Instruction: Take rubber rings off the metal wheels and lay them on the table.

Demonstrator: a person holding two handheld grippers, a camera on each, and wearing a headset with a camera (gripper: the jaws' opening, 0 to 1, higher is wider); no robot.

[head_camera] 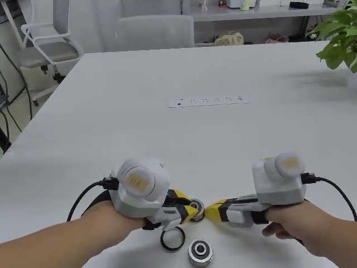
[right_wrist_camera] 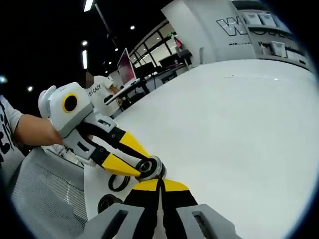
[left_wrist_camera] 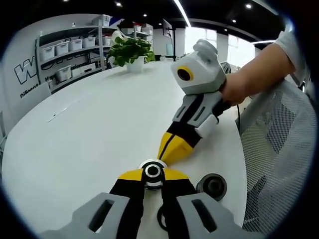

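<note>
My left gripper (head_camera: pixel 189 207) is shut on a small metal wheel (head_camera: pixel 196 211) just above the near part of the white table (head_camera: pixel 184 139). In the left gripper view the yellow jaws (left_wrist_camera: pixel 152 176) clamp the wheel (left_wrist_camera: pixel 152 170) on both sides. My right gripper (head_camera: pixel 207 212) comes in from the right with its jaws shut, its tips (left_wrist_camera: pixel 163 153) touching the wheel's rim. The right gripper view has its own shut tips (right_wrist_camera: pixel 159 183) right under the wheel (right_wrist_camera: pixel 152 168). A loose black rubber ring (head_camera: pixel 172 239) and a second wheel (head_camera: pixel 200 251) lie on the table below the grippers.
A white power strip (head_camera: pixel 209 101) lies mid-table. A potted plant (head_camera: pixel 340 39) stands at the far right edge. A white chair (head_camera: pixel 44 44) is beyond the far left corner. A mesh chair back (left_wrist_camera: pixel 279 149) is close to the near edge.
</note>
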